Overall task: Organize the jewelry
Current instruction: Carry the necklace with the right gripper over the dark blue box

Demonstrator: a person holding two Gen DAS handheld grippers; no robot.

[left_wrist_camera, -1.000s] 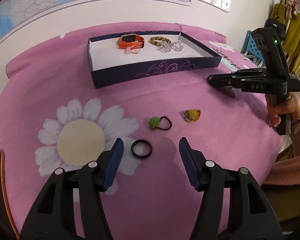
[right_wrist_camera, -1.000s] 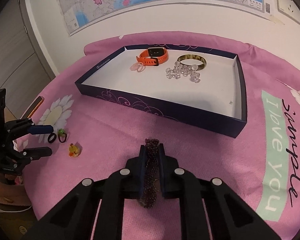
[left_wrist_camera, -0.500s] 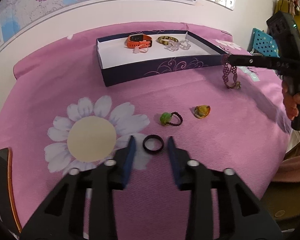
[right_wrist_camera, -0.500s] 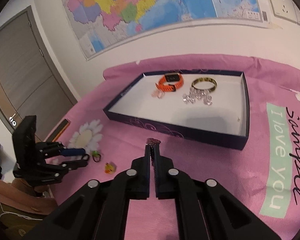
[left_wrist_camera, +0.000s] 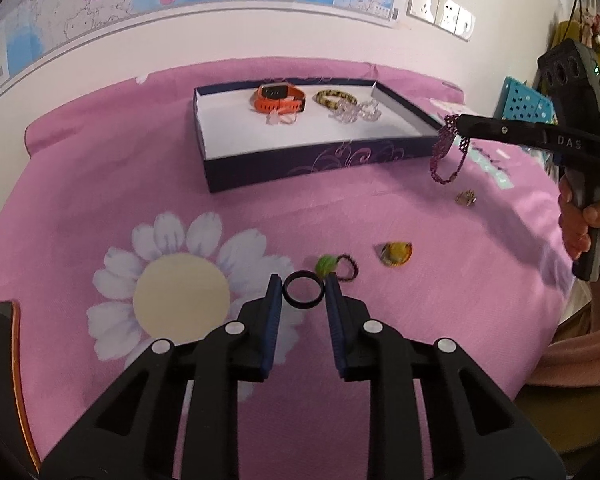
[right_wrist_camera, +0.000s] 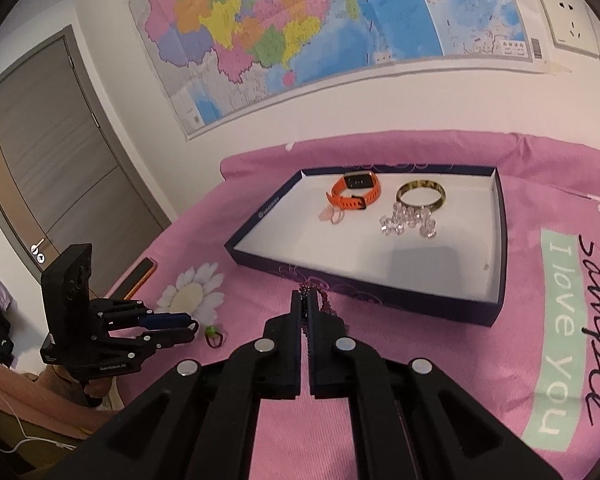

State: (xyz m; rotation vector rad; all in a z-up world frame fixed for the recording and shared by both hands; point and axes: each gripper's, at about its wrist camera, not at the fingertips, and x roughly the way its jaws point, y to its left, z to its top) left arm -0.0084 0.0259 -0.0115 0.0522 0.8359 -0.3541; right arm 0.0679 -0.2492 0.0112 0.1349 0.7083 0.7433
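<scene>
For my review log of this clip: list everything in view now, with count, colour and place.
box: 1, navy with white inside, far on the cloth
watch: 1, orange, in box
bangle: 1, gold-brown, in box
clear beads: 1 cluster, in box
pink rings: small pale cluster, beside watch
black ring: 1, between left fingers
green hair tie: 1, on cloth
yellow charm: 1, on cloth
purple bracelet: 1, hanging from right gripper
left gripper: open around ring
right gripper: shut
</scene>
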